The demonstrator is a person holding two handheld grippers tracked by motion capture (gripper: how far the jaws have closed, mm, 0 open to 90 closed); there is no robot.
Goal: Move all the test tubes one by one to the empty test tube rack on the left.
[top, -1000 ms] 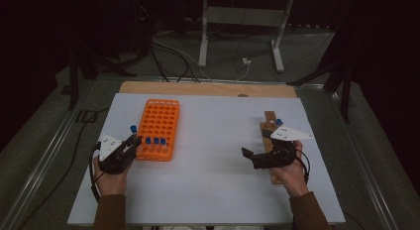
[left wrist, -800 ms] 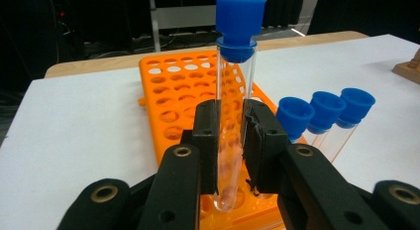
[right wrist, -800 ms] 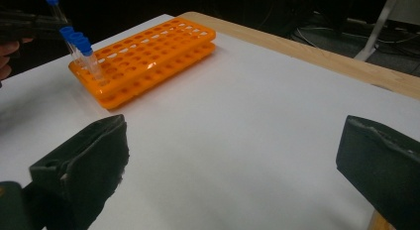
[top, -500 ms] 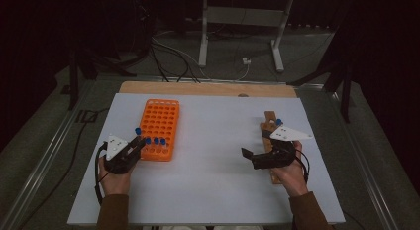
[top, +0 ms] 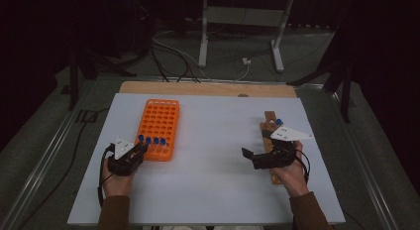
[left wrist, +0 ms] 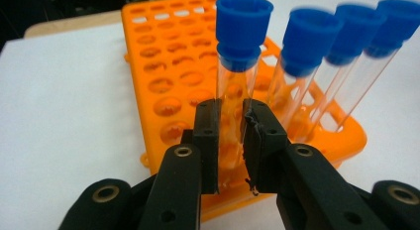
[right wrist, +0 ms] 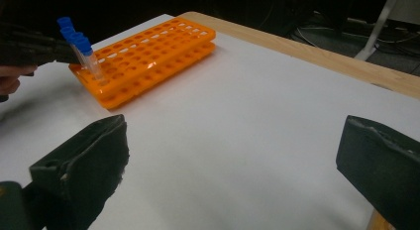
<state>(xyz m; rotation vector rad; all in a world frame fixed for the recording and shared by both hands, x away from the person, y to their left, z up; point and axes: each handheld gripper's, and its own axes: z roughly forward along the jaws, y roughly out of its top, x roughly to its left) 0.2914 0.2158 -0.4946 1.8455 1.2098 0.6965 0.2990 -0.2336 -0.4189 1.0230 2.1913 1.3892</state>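
White rectangular tabletop (top: 213,141), wood edge along far side. Orange plastic tube rack (top: 159,128) lies left of centre; three clear blue-capped tubes (left wrist: 341,66) stand in its near row. Left gripper (left wrist: 232,141) at rack's near corner, jaws clamped on a fourth clear blue-capped test tube (left wrist: 237,66), upright. Right gripper (right wrist: 233,155) over bare table, jaws wide apart, beside a narrow wooden strip (top: 270,122).

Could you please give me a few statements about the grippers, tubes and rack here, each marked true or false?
1. The left gripper is clamped on a blue-capped tube. True.
2. The right gripper holds a tube. False: its jaws stand wide apart over bare table.
3. The orange rack is full. False: most holes are empty.
4. Three more capped tubes stand in the rack's near row. True.
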